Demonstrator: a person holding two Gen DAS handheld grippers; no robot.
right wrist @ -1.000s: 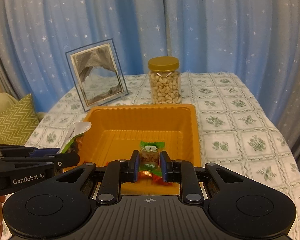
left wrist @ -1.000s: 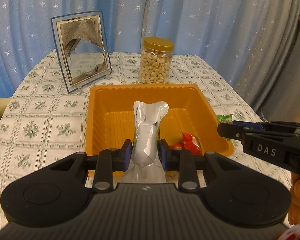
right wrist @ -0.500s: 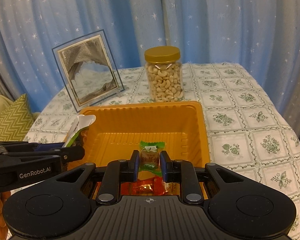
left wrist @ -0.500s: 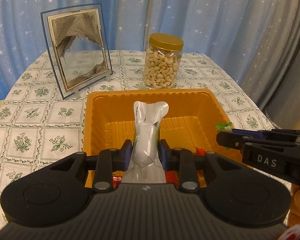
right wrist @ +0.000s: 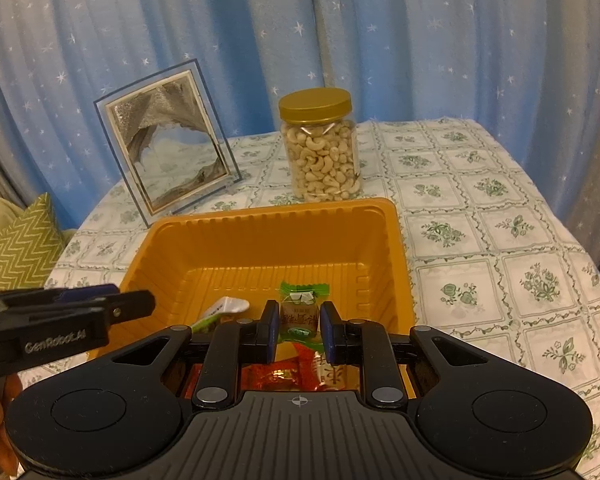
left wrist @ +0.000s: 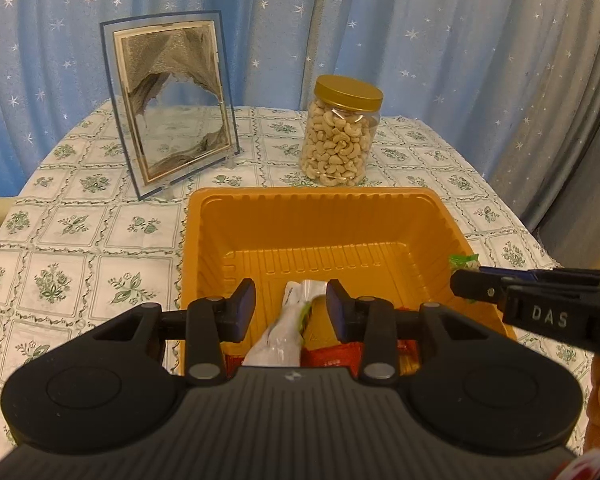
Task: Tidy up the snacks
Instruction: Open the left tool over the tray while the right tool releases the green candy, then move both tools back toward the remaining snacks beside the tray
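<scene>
The left gripper (left wrist: 291, 306) has just been opening; its jaws stand clear of the silver snack pouch (left wrist: 288, 330), which lies tilted in the orange tray (left wrist: 324, 216) near its front edge. The right gripper (right wrist: 299, 327) clenches a green-wrapped candy (right wrist: 302, 312) above the tray's roomy, bare back half.

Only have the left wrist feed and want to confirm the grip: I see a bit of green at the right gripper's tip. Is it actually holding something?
Observer: Yes. The right gripper is shut on a green-wrapped candy, over the orange tray.
Operator: What's under it?
Observer: Red-wrapped snacks lie on the tray floor just below the candy.
Operator: Anything off the table I can't see?
Observer: A green zigzag cushion sits beside the table's left edge.
</scene>
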